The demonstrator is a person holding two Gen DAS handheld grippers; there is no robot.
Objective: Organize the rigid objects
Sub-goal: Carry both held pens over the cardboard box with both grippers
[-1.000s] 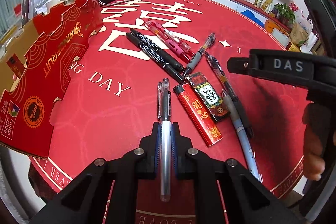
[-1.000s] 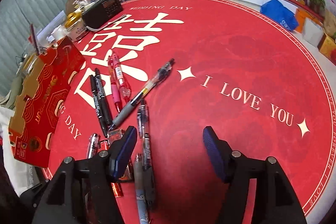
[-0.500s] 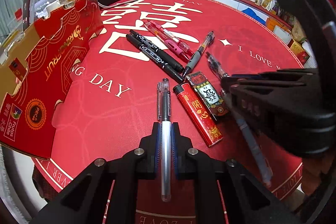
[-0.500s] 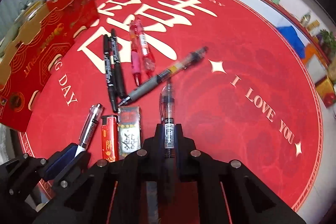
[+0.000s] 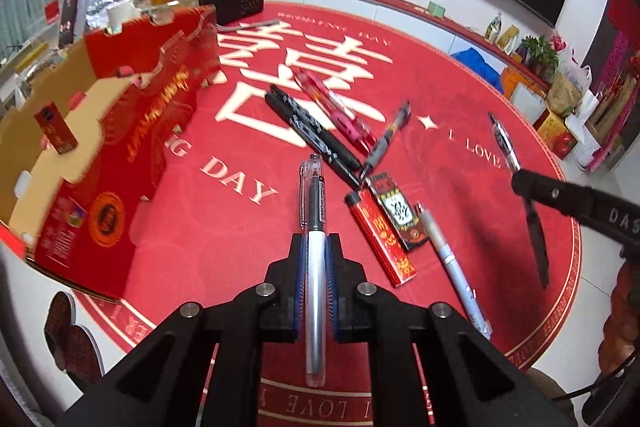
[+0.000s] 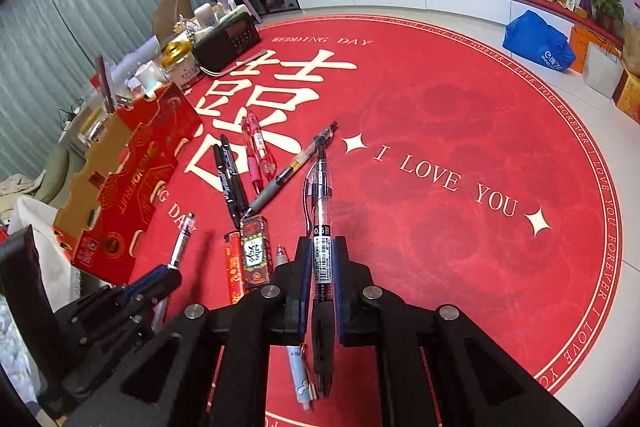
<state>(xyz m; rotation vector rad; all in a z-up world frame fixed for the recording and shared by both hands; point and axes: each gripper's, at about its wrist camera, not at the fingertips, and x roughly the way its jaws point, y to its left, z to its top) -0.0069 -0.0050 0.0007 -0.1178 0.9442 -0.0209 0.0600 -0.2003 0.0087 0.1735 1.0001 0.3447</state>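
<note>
Both grippers are clamped on pens above the red mat (image 6: 460,131), which reads "I LOVE YOU". The left gripper (image 5: 316,259) grips a silver-barrelled pen (image 5: 315,267); the right gripper (image 6: 322,263) pinches a clear pen (image 6: 321,211) marked what looks like "0.5".

Two fisheye wrist views look steeply down along closed grippers, close above a red round mat (image 5: 248,227); both share the scattered pens and lighters (image 6: 250,251).

right claw (image 6: 322,267) now clamped on black pen (image 6: 320,187), both claws lifted
</note>
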